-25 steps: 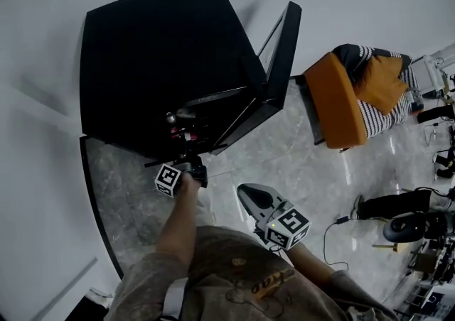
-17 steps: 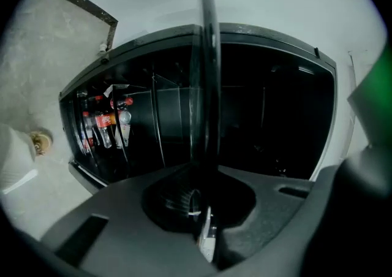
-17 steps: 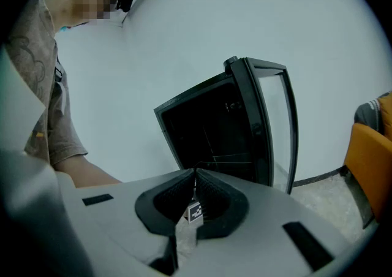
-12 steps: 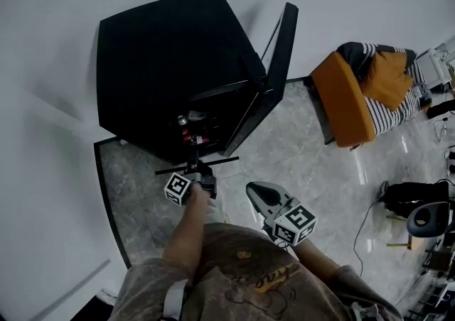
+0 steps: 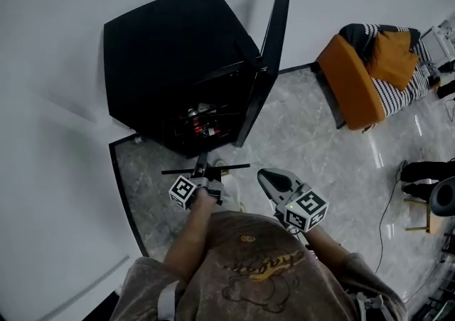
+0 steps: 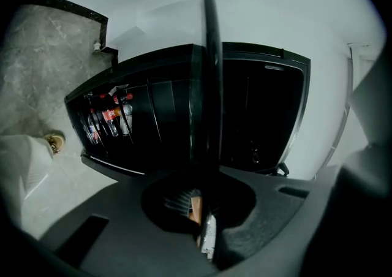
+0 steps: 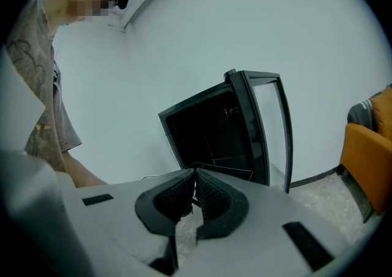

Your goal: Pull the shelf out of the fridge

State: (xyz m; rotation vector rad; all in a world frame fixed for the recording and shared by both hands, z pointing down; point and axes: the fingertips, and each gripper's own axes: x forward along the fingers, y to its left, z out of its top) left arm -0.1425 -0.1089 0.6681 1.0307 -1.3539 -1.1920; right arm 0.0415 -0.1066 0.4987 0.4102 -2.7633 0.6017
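Shelf now farther out from fridge front, above grey marble floor. Left gripper clamped on shelf edge; right gripper jaws together, empty. Fridge door open; white wall behind, orange armchair at right.

Count: 1 fridge, 1 door on it, 1 shelf. 2 grippers: left gripper, right gripper, each with 1 marker cube, so 2 cubes. Bottles in the fridge: at least 3, red labels, exact number unreadable. 1 orange armchair, 1 orange cushion, 1 striped throw. 1 person. Kit at the head view's right edge is too small to count.
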